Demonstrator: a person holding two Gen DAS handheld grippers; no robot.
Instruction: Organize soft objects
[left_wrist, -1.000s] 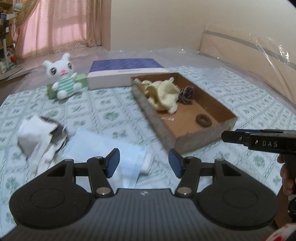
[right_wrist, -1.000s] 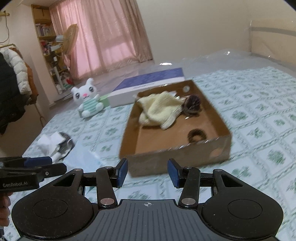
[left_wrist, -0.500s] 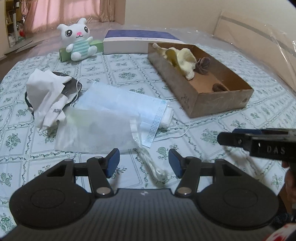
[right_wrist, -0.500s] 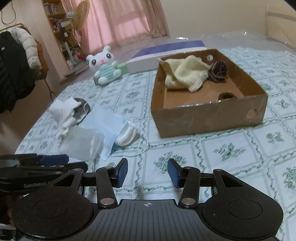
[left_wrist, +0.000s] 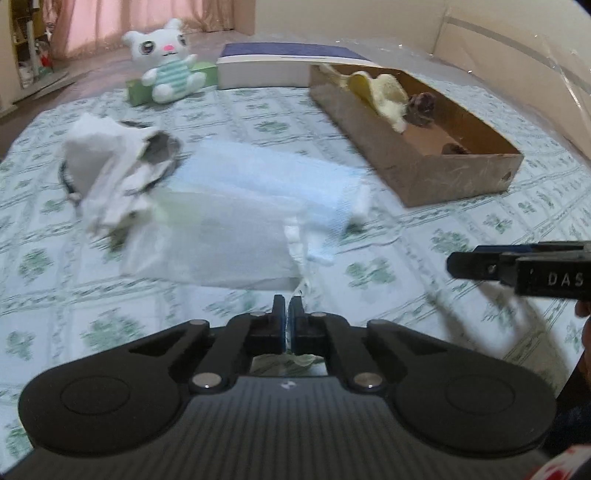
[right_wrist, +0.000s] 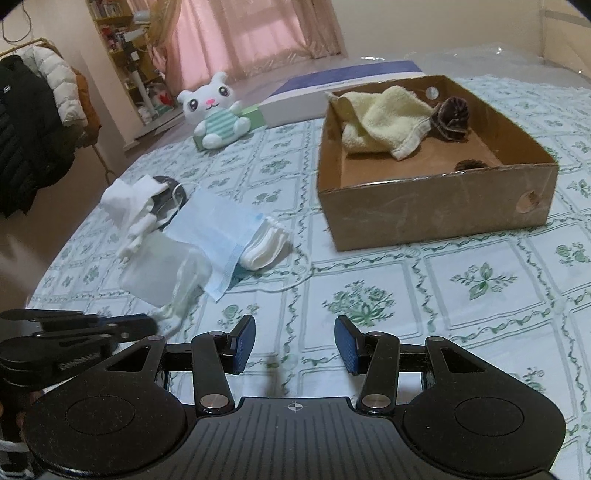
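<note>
Left wrist view: your left gripper (left_wrist: 287, 308) is pressed together, and the white drawstring tail of the sheer pouch (left_wrist: 221, 240) runs down into the jaws. It looks pinched there, though the cord is thin and the frame is blurred. The pouch lies flat on the green-patterned bedcover (left_wrist: 369, 273), directly ahead of the fingertips. Its long axis runs left to right across the view, gathered mouth toward the right. Beyond it and partly overlapping sits the light blue face mask (left_wrist: 273, 177), then crumpled white cloth (left_wrist: 99, 162) to the left. The cardboard box (left_wrist: 458, 181) lies ahead and to the right, its long side running away from you. The plush bunny (left_wrist: 166, 62) sits well back.

Right wrist view: your right gripper (right_wrist: 294, 345) is spread, with nothing between its blue pads (right_wrist: 243, 343) and only bedcover under them. The pile lies ahead and to its left. The box is ahead and to the right, holding a yellow towel (right_wrist: 380, 122) and a dark scrunchie (right_wrist: 450, 116). The left gripper (right_wrist: 140, 323) shows at the lower left, tips at the pouch cord (right_wrist: 173, 310).

Judgement: the left hand is nearer the pouch, so it should carry it. The move runs rightward and away, over the box's near wall.
</note>
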